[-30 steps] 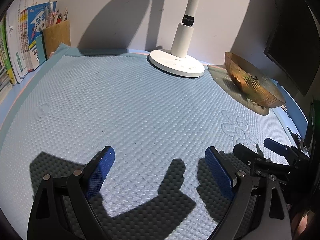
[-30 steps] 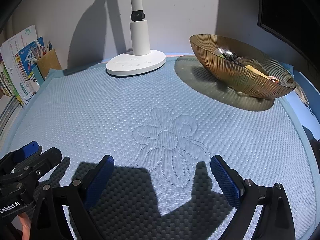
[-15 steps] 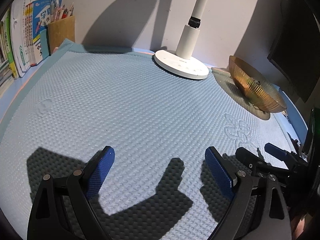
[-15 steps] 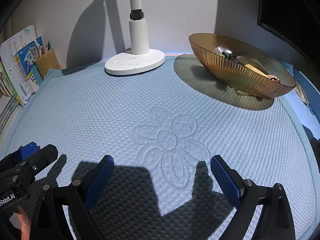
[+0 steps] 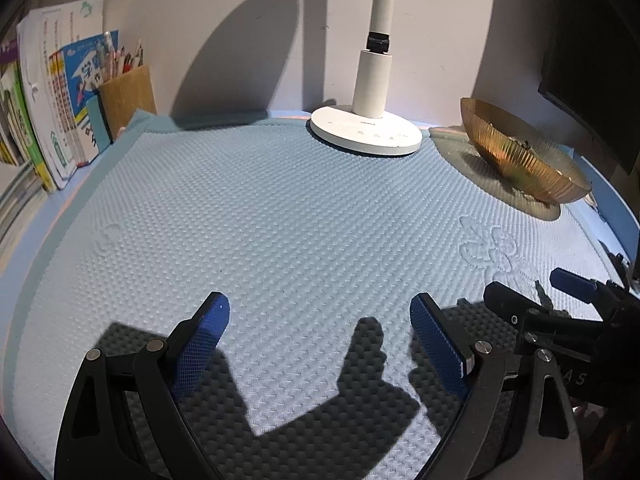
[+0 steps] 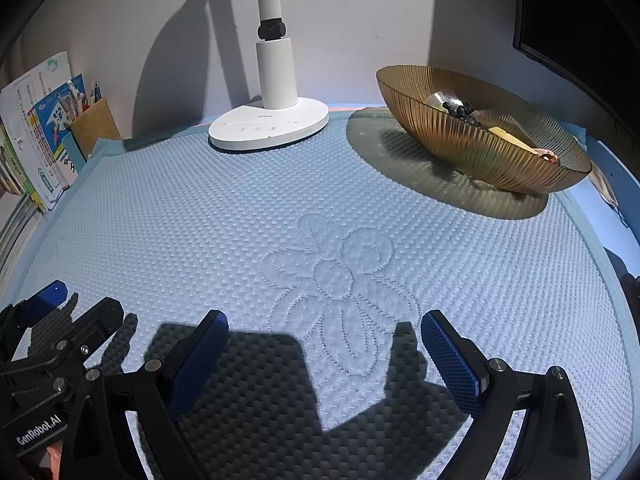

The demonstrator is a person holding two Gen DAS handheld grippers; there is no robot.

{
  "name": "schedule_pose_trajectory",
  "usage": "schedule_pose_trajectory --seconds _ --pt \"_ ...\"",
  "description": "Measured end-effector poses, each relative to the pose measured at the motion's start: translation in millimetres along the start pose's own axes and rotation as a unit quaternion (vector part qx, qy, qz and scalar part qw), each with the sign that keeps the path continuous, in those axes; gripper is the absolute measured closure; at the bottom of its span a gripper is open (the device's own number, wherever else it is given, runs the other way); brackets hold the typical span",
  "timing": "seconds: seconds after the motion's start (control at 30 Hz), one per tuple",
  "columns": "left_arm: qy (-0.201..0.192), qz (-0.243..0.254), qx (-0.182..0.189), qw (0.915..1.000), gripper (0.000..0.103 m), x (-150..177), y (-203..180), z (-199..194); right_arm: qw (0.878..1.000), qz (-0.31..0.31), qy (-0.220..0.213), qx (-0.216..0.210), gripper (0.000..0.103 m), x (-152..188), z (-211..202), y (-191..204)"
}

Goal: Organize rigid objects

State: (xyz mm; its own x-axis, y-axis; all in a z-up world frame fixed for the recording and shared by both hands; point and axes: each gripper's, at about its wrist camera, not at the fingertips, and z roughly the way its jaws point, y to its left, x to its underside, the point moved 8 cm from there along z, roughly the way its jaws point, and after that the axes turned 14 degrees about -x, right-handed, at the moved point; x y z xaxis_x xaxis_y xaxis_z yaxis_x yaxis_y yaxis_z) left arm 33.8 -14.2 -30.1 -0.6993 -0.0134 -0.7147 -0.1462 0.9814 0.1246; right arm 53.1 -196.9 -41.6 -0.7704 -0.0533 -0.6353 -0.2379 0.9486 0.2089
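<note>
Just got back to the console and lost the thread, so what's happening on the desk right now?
Nothing is being held. The left gripper and right gripper are both open, side by side low over the blue mat. A few small items already lie in the amber ribbed bowl at the back right, beside the white lamp base. No loose object shows on the mat, so the sorting looks finished or paused.

Right gripper (image 6: 322, 320) agape — above blue mat (image 6: 240, 220)

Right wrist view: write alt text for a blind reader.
The open, empty right gripper hovers over a blue textured mat. Beyond stand a white lamp base and an amber ribbed bowl holding small items.
</note>
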Motion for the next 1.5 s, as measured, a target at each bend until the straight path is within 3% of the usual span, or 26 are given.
schedule_pose_trajectory --seconds 0.63,0.77,0.87,1.07,1.5 --pt "0.005 0.003 -0.005 1.0000 0.012 2.0 0.3 1.7 1.000 -0.008 0.012 0.007 0.006 -0.3 5.0 -2.3" --pt "0.029 0.003 -0.015 0.9995 0.011 4.9 2.8 10.1 1.000 -0.006 0.022 0.007 0.006 0.9 8.3 -3.7" --pt "0.071 0.004 -0.023 0.9972 0.011 11.6 5.4 23.3 0.999 0.001 0.043 0.016 0.006 3.7 14.5 -7.9" --pt "0.082 0.007 -0.028 0.9962 0.001 12.3 5.5 27.0 0.998 0.015 0.055 0.017 0.000 5.0 15.9 -15.6" --pt "0.087 0.015 -0.038 0.9953 0.000 11.2 3.4 32.9 0.999 -0.004 0.049 0.003 0.000 5.7 13.3 -18.3"
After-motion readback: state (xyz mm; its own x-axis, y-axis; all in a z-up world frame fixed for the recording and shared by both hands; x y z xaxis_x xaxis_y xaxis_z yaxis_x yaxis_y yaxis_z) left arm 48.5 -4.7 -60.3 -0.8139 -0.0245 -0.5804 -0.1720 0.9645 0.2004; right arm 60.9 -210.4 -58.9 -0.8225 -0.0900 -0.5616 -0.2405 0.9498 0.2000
